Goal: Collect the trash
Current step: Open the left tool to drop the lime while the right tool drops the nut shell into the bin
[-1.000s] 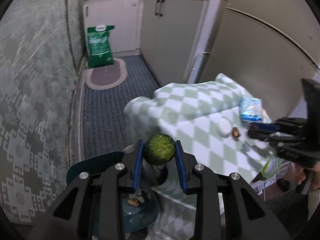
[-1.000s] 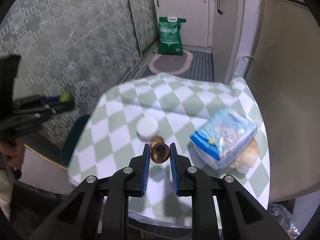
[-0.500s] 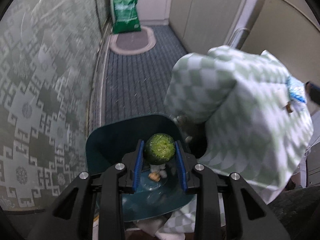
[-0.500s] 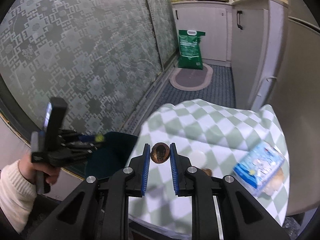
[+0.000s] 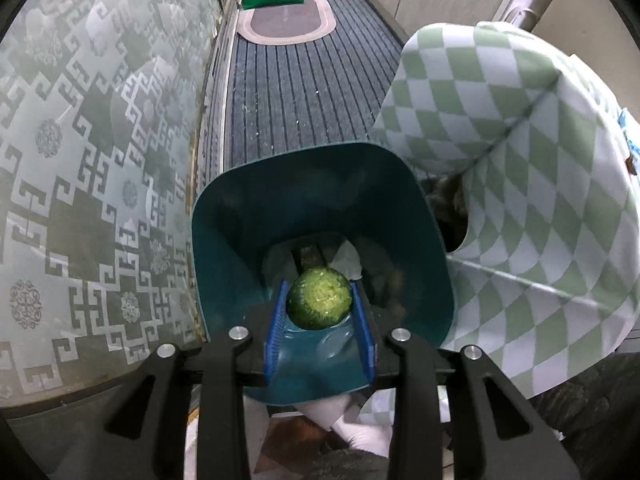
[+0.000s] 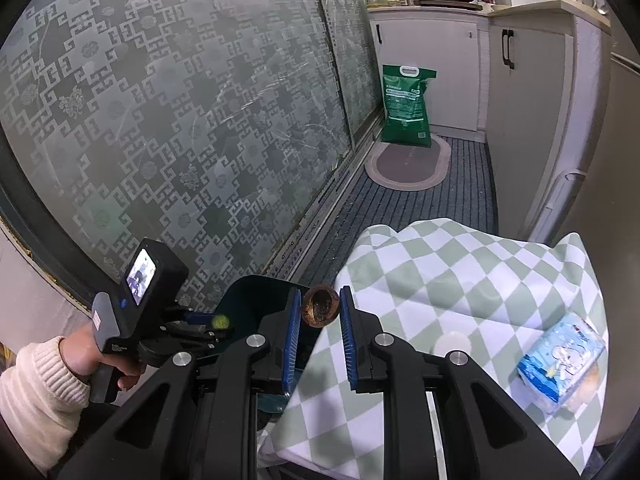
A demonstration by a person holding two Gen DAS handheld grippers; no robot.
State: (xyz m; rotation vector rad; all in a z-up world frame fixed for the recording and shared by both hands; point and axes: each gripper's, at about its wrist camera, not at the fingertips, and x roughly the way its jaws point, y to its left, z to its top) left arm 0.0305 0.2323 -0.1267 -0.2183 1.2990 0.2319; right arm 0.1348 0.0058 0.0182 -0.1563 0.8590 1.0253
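Presently, left claw [image 5: 320, 312]: jaws just eased wider, blue pads flanking the green fruit stub [image 5: 320, 298] above the teal bin [image 5: 240, 224].
Right claw [image 6: 320, 312]: narrow, gripping a brown nutshell [image 6: 321, 310] over the checked worktop [image 6: 460, 272] edge.

Checked-cloth table [image 6: 460, 272]: blue packet [image 6: 560, 364], white disc [image 6: 452, 342]
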